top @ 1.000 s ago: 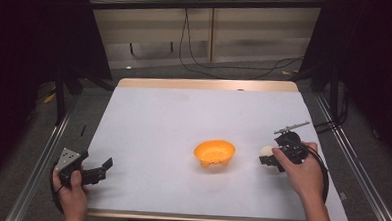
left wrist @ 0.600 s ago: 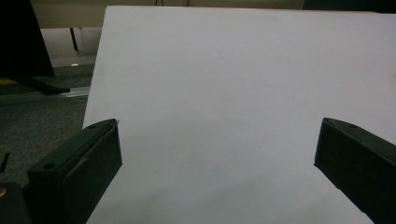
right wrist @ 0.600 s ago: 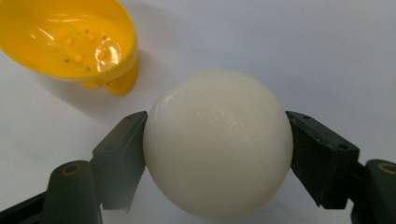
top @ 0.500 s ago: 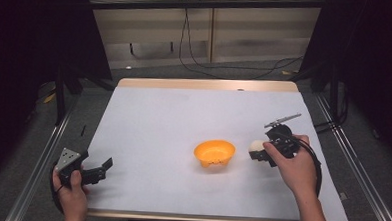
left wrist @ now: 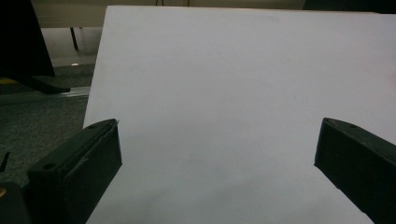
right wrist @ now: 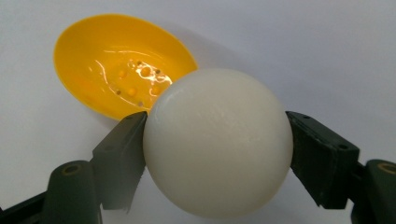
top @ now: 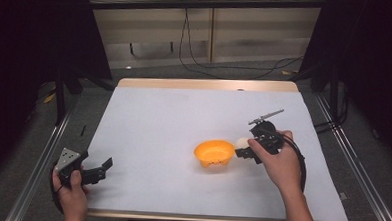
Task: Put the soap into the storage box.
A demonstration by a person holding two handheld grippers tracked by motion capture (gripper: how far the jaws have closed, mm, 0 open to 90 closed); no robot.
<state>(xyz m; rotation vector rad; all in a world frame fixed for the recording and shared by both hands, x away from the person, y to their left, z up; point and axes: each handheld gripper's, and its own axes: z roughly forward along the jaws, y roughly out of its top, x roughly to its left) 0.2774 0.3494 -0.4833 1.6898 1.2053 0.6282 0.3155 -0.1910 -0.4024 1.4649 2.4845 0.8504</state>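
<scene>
White ball (right wrist: 218, 142) clamped between jaws of right gripper (top: 244, 151), right of frame centre, just beside orange bowl (top: 213, 153), probably for dropping in. Left gripper (top: 99, 171) spread wide, empty, lower left.

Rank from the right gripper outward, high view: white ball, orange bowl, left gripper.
1. white ball: clamped between the jaws of the right gripper, just right of the bowl.
2. orange bowl: on the table directly left of the ball, near centre.
3. left gripper: far across the table at its near-left corner, jaws apart.
</scene>
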